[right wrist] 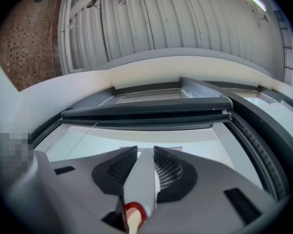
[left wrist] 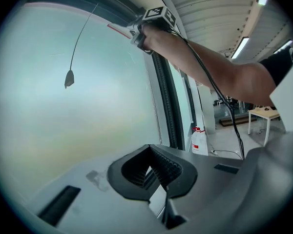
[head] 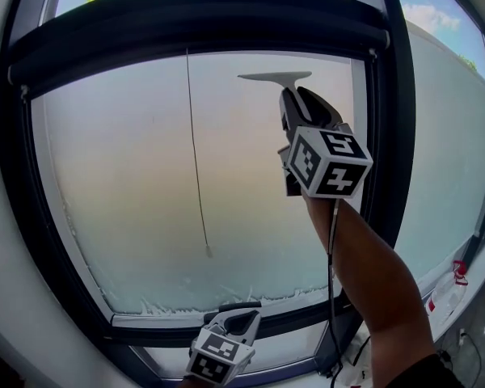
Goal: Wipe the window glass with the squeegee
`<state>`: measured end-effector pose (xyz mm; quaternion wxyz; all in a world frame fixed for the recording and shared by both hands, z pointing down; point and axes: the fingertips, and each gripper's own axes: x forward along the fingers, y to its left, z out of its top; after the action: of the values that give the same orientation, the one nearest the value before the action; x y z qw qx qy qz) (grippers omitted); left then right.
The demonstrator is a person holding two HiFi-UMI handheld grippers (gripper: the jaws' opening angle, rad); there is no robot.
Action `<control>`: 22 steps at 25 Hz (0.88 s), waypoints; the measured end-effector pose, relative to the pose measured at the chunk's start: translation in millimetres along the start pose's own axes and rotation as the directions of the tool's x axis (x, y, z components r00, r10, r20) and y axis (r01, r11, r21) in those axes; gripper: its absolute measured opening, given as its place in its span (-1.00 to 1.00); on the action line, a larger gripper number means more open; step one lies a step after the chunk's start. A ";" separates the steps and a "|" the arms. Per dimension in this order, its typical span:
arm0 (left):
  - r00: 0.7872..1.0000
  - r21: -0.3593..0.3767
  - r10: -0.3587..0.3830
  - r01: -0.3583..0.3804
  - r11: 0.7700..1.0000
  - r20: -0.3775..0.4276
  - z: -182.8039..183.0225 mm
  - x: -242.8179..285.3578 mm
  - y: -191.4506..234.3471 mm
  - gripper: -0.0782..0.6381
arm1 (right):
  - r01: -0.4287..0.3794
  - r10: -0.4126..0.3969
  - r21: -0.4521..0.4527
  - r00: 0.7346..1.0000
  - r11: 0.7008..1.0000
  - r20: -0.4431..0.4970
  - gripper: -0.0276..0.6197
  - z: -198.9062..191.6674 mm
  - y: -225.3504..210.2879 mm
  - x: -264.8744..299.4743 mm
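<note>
The squeegee (head: 275, 77) has a pale blade lying flat against the frosted window glass (head: 129, 192), high up just under the blind housing. My right gripper (head: 289, 107) is shut on the squeegee's handle (right wrist: 142, 177), which runs between the ribbed pads; a red end of the handle shows near the camera. In the left gripper view the blade (left wrist: 119, 30) and the right gripper (left wrist: 140, 33) appear at the top of the pane. My left gripper (head: 241, 308) hangs low by the bottom frame, shut with nothing in it; its jaw tips (left wrist: 149, 149) meet.
A dark roller-blind housing (head: 202, 23) spans the window top. Its pull cord (head: 196, 160) hangs down the pane to a toggle (head: 208, 251). A dark mullion (head: 392, 136) borders the pane on the right. A white bottle (left wrist: 198, 141) stands on the floor by the frame.
</note>
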<state>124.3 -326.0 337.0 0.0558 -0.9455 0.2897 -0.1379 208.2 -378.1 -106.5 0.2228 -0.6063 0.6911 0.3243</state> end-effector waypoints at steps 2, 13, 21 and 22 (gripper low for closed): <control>1.000 -0.011 0.011 -0.011 1.000 -0.028 -11.2 -2.9 1.6 -0.78 | 0.019 -0.017 -0.037 0.999 0.999 0.030 -0.62 15.2 0.2 17.3; 0.996 -0.024 0.048 -0.050 0.998 -0.077 -39.9 -20.9 11.1 -0.78 | 0.063 -0.064 0.017 0.996 0.998 0.063 -0.62 29.4 -6.4 52.2; 0.996 -0.042 0.054 -0.057 0.997 -0.071 -46.3 -25.1 19.3 -0.78 | 0.033 -0.031 -0.021 0.998 0.999 0.054 -0.62 18.9 9.8 36.4; 0.996 -0.045 0.052 -0.055 0.997 -0.071 -47.3 -25.0 19.6 -0.78 | 0.030 -0.029 -0.017 0.998 0.999 0.049 -0.62 16.0 11.1 33.1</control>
<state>80.2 -329.3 372.9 0.0272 -0.9330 0.3198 -0.1627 190.5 -389.0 -138.8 0.2391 -0.6104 0.6735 0.3416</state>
